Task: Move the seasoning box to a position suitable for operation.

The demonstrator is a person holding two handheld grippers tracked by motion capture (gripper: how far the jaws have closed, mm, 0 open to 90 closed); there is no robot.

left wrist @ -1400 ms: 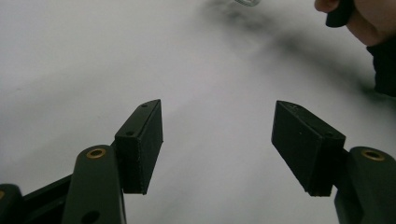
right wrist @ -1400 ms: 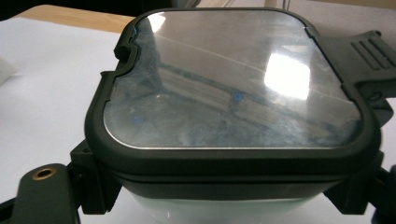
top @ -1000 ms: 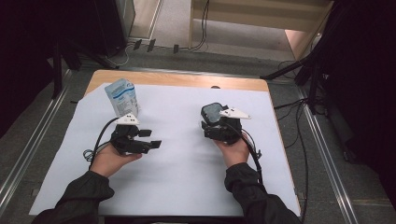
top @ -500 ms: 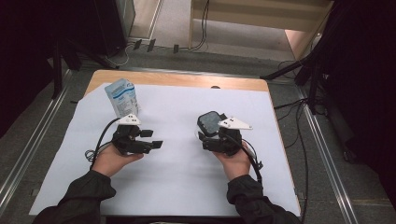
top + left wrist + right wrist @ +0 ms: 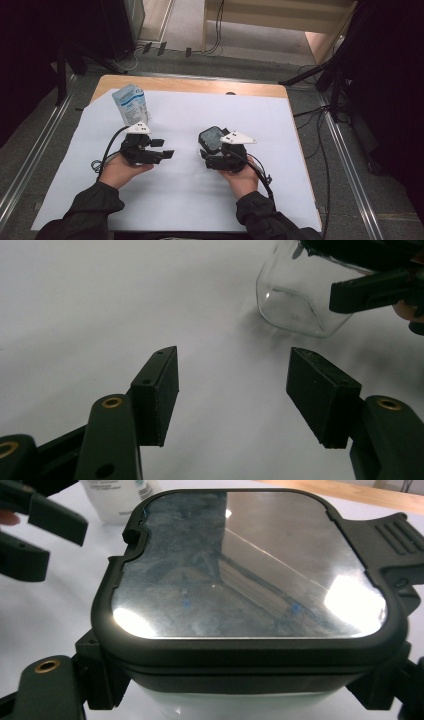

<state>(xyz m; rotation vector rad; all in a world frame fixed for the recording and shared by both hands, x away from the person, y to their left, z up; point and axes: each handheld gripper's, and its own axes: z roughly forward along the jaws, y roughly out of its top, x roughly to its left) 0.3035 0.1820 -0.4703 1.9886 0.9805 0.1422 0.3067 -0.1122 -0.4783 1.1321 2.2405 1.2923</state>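
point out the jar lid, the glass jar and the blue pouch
jar lid [image 5: 250,565], right gripper view, middle of its shiny top
glass jar [image 5: 292,305], left gripper view, clear side wall
blue pouch [image 5: 131,104], high view, middle of its front

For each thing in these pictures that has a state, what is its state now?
Jar: lid on, held off the table's white sheet.
Right tongs: shut on the jar.
Left tongs: open, nothing between the jaws, which have just been closing a little.
Pouch: upright, untouched, on the sheet.
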